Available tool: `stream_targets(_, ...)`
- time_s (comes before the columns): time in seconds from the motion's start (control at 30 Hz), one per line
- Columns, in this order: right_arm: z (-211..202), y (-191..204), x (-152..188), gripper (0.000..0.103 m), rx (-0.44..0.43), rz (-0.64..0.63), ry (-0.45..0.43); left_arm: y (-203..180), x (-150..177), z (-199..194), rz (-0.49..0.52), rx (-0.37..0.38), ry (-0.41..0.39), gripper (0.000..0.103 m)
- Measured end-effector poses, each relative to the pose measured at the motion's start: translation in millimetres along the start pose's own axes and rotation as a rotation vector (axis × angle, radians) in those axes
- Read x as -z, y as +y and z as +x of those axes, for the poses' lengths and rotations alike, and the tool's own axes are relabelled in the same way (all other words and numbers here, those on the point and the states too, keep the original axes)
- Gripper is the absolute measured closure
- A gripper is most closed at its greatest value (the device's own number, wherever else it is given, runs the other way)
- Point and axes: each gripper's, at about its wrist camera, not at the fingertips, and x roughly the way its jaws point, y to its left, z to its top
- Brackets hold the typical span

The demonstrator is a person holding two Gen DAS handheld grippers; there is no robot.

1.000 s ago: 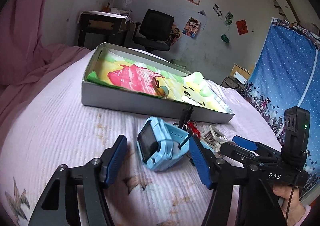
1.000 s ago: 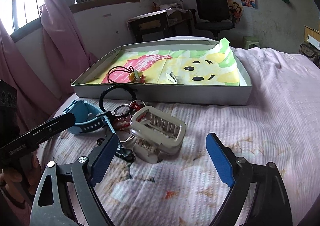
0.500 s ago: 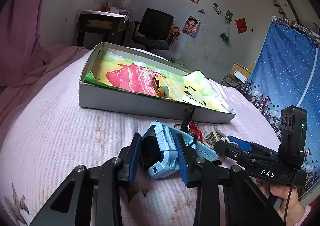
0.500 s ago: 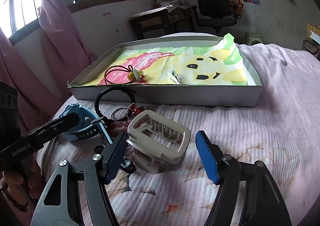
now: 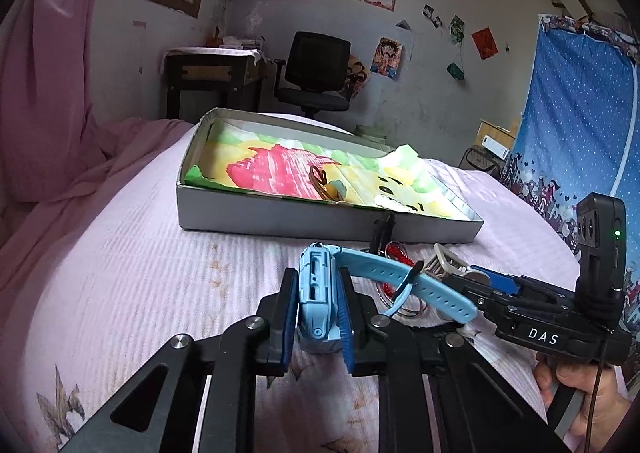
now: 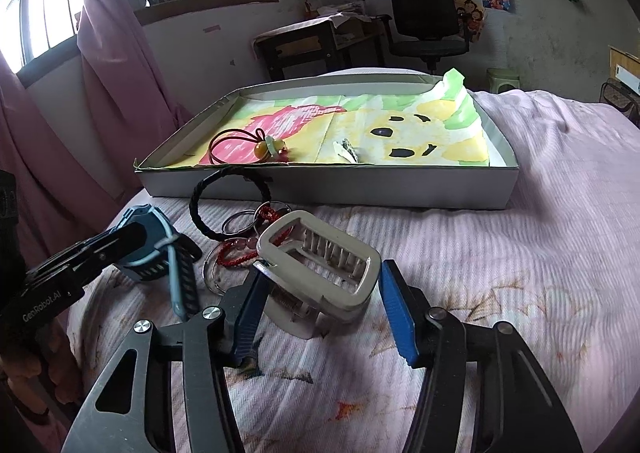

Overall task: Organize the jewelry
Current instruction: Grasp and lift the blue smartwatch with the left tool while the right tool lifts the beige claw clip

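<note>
My left gripper [image 5: 318, 309] is closing, and its blue pads press both faces of the light blue watch [image 5: 316, 289], which stands on edge with its strap [image 5: 404, 285] trailing right. My right gripper [image 6: 324, 293] is also closing around the beige hair claw clip [image 6: 320, 253] on the bed. Its left pad is at the clip's edge, while a gap remains at the right pad. Behind them lies a grey shallow box [image 6: 320, 195] lined with coloured paper. It holds a beaded hair tie [image 6: 260, 145] and a small silvery piece [image 6: 346, 149].
A black braided bracelet [image 6: 224, 205], metal rings [image 6: 240, 223] and a red bead string [image 6: 236, 253] lie between the watch and the clip. The pink bedcover [image 6: 500, 273] spreads to the right. A pink curtain [image 6: 104, 73], desk [image 5: 212, 73] and office chair [image 5: 316, 73] stand behind.
The left jaws have closed from wide apart onto the watch, which has tipped up on edge. The right jaws have narrowed around the hair clip.
</note>
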Motion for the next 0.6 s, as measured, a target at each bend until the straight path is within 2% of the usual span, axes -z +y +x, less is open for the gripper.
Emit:
stream_targets(0.37, -30, 2, -1, 0.052, -0.009, 0.001, -0.132, 0, -9, -25, -0.028, 0.018, -0.119, 0.086)
stream_targets(0.6, -44, -3, -12, 0.052, -0.014, 0.028, -0.233, 3, -38, -30, -0.045, 0.003, -0.203, 0.086)
